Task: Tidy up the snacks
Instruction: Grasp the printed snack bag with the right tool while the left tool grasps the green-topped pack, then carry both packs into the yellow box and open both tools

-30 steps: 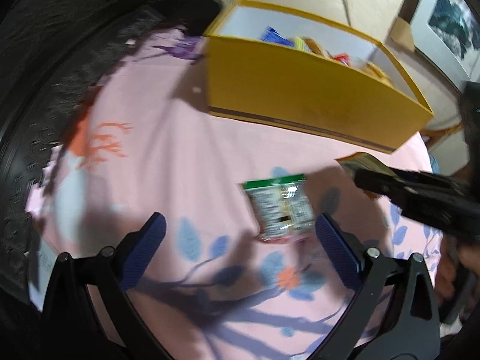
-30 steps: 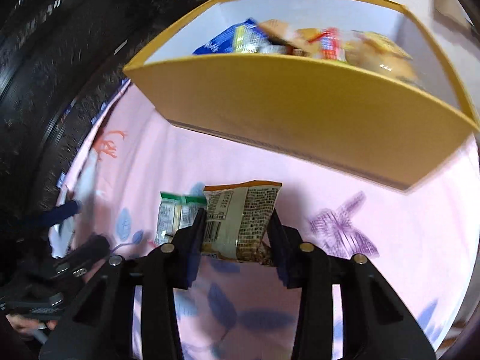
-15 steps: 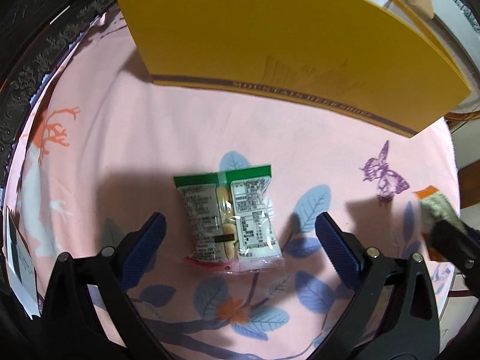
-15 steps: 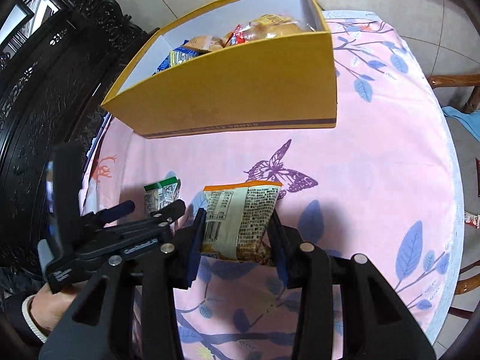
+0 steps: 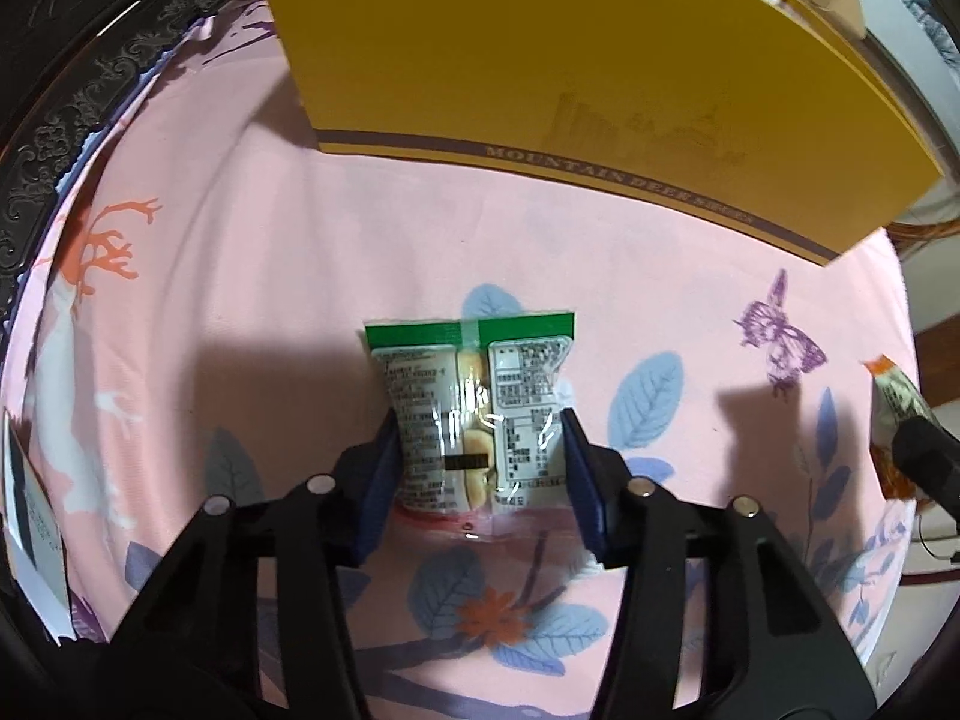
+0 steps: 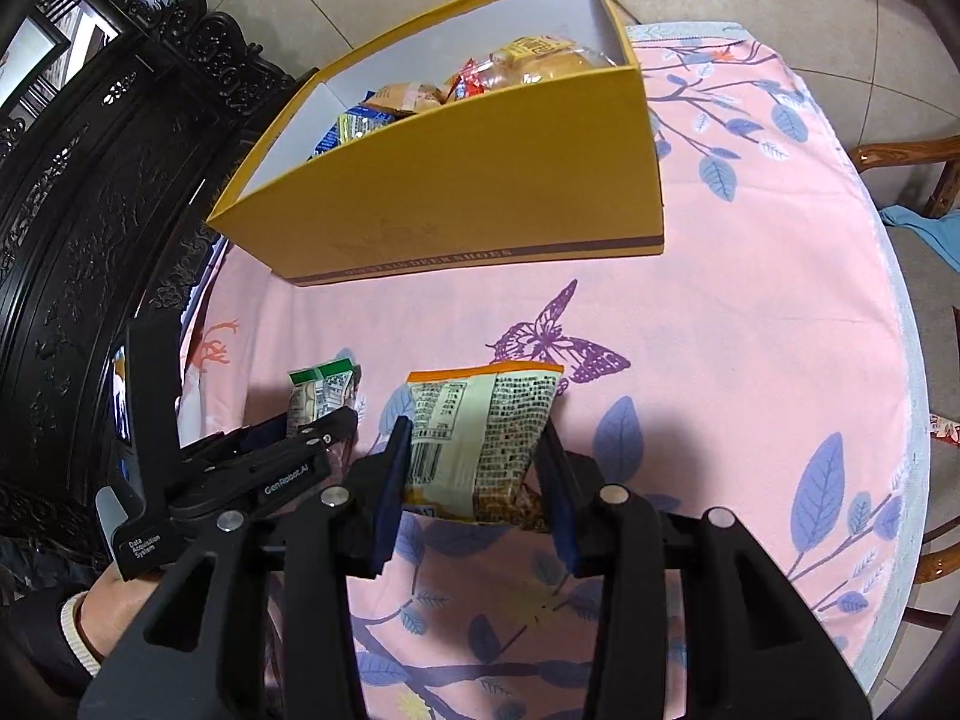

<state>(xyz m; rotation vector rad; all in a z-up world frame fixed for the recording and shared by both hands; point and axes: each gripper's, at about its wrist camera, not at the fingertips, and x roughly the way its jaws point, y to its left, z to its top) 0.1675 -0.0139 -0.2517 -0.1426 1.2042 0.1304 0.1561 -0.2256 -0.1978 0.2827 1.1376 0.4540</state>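
Note:
A small clear snack packet with a green top (image 5: 474, 372) lies on the pink floral tablecloth (image 5: 252, 276). My left gripper (image 5: 478, 438) is closing on it, and its blue pads touch both sides of the packet. From the right wrist view this packet (image 6: 318, 387) sticks out of the left gripper (image 6: 318, 420) at the left. My right gripper (image 6: 477, 438) is shut on a pale snack bag with an orange top (image 6: 486, 396), held above the cloth. The yellow box (image 6: 468, 192) behind holds several snacks; in the left wrist view only the yellow box's front wall (image 5: 570, 72) shows.
Dark carved wooden furniture (image 6: 90, 210) lines the left side of the table. The round table edge (image 6: 900, 360) curves along the right, with a wooden chair (image 6: 924, 168) beyond it. A hand (image 6: 114, 606) holds the left gripper. A white card (image 5: 36, 534) lies at the far left.
My left gripper came down over the green-topped packet and its jaws closed from wide open onto the packet's sides. The right gripper drew back from the box, still holding its bag.

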